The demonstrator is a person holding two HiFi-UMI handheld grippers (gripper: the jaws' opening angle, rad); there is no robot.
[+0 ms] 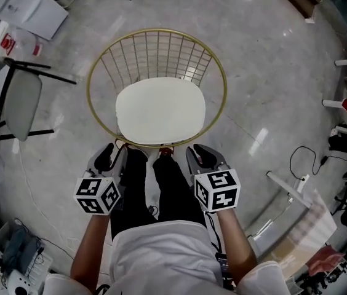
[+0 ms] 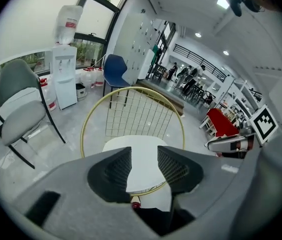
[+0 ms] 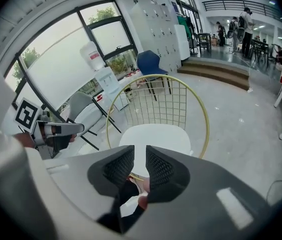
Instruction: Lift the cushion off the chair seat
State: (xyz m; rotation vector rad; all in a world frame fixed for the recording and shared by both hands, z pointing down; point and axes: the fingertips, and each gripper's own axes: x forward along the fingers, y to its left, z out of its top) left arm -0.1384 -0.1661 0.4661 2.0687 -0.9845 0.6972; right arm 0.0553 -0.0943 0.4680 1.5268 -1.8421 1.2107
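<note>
Glossy grey floor (image 1: 266, 54); grey chair (image 1: 23, 106), blue chair (image 2: 115, 70), water dispenser (image 2: 65, 76), windows (image 3: 66, 54).

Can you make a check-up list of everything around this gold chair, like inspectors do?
Surface: shiny grey floor.
Job's things: white cushion lies flat on the seat of the gold wire chair.
Clutter: white boxes at top left.
Tools: left tool open, right tool open narrowly, both empty, neither touching the cushion.
Cables: black cable looped on the floor, right side.
Surroundings: grey chair, water dispenser, blue chair, people far off.
</note>
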